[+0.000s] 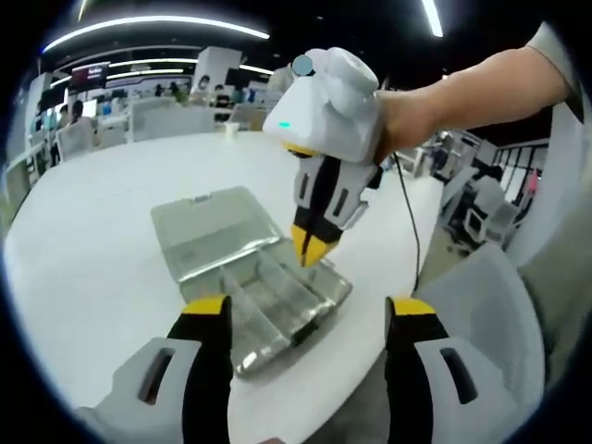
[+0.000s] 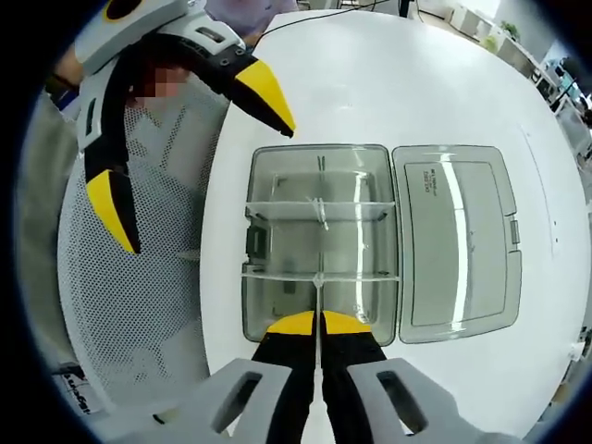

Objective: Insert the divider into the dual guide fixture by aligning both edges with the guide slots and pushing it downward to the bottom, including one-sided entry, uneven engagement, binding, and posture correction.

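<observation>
The divider, a thin clear strip, stands on edge in the right gripper, whose jaws pinch it, with its long axis running straight ahead into the open clear box. The box already holds two cross dividers; its lid lies flat beside it. The left gripper hovers near, jaws spread and empty.

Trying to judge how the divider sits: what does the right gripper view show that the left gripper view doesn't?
The right gripper view alone looks straight down into the clear box, where the thin divider stands in line with the closed right gripper and crosswise dividers show; the left gripper hangs open beside a mesh chair. The left gripper view alone shows the person's hand and the room. Both show box, open lid and white table.
</observation>
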`<state>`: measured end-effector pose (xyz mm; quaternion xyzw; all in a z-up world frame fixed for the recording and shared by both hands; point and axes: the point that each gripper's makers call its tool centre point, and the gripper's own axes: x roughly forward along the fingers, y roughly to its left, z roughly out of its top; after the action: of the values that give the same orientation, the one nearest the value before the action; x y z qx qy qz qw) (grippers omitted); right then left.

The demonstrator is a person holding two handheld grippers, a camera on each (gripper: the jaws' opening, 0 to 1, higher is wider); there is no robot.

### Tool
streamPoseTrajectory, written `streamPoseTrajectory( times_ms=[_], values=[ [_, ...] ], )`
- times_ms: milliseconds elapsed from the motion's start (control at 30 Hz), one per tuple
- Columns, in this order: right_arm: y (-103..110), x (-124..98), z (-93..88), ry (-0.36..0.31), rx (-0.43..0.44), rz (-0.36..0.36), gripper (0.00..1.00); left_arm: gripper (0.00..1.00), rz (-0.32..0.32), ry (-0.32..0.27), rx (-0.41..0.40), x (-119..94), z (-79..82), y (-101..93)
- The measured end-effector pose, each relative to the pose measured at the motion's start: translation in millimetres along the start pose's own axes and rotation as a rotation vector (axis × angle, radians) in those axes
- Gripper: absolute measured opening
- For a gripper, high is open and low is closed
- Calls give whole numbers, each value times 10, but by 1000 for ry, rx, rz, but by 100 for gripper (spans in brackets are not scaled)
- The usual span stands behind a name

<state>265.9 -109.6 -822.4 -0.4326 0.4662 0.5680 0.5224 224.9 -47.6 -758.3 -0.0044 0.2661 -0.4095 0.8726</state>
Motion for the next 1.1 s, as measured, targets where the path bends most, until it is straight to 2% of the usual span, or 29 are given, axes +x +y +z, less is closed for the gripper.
streamPoseTrajectory(
  times_ms=[1100],
  values=[
    [2,124,-34,-13,-10,-22,0,64,3,4,-19,19,-44,-1]
  ],
)
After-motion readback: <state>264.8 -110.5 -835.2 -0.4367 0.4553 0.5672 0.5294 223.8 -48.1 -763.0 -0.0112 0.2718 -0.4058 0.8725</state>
